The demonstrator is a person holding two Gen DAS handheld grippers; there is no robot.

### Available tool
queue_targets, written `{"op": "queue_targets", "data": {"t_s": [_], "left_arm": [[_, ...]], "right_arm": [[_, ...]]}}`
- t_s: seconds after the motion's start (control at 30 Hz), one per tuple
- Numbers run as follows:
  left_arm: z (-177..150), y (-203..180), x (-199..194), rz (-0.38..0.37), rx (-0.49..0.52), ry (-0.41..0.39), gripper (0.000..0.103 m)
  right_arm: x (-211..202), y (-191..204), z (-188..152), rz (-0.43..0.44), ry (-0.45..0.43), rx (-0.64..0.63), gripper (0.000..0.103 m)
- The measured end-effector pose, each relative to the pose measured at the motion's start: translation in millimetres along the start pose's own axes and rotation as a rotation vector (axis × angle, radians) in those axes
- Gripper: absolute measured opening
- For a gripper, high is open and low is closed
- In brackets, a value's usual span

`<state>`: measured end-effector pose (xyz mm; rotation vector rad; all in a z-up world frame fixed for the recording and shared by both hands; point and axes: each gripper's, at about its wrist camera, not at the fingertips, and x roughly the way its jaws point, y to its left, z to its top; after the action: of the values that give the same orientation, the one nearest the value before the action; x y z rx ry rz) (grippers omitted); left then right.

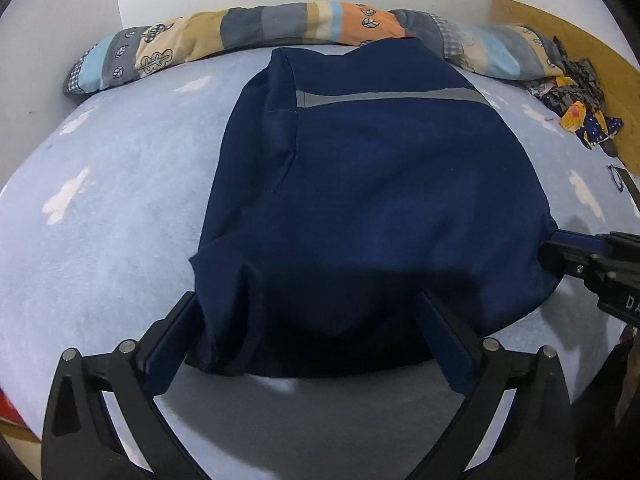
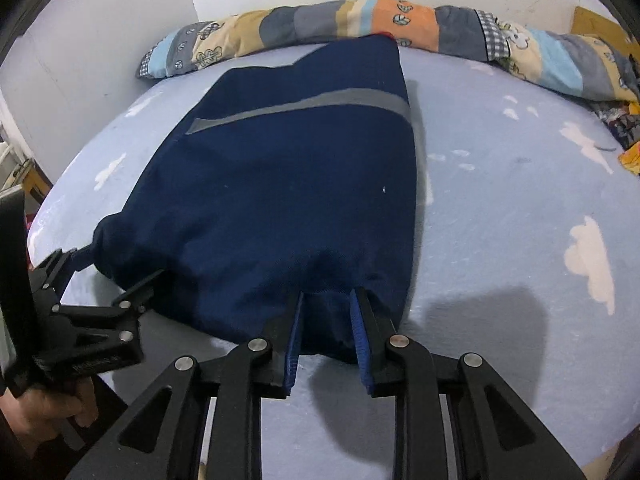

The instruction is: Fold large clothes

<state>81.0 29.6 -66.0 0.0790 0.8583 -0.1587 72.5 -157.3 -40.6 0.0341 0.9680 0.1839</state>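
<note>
A large navy garment [image 1: 380, 200] with a grey reflective stripe lies folded lengthwise on the light blue bed sheet; it also shows in the right wrist view [image 2: 280, 192]. My left gripper [image 1: 308, 308] is wide open, its fingers on either side of the garment's near left corner. My right gripper [image 2: 326, 300] is partly closed around a bunch of the garment's near right hem, with a gap still between the pads. The right gripper shows at the right edge of the left wrist view [image 1: 560, 256], and the left gripper at the lower left of the right wrist view [image 2: 120, 284].
A patchwork quilt roll [image 1: 280, 36] lies along the far edge of the bed by the white wall. A pile of patterned cloth [image 1: 576, 92] sits at the far right near a wooden headboard [image 1: 560, 28]. The sheet [image 2: 520, 208] has white cloud prints.
</note>
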Motion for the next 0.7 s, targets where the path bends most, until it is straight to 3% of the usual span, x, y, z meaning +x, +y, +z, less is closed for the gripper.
{"op": "queue_targets", "data": {"t_s": [0.23,0.43,0.7], "left_arm": [[0,-5,-29,0.045,-0.024,-0.073,0.103],[16,-11,-59,0.111,-0.001,-0.235,0.103],[35,-6,-47,0.104,-0.035,-0.229,0.103]], "right_arm": [[-10,-7,-2,0.042,-0.024,0.051,0.028],[-50,-18,8,0.098,-0.145,0.12,0.039],[-45,-36,37,0.109,-0.178,0.216,0.04]]}}
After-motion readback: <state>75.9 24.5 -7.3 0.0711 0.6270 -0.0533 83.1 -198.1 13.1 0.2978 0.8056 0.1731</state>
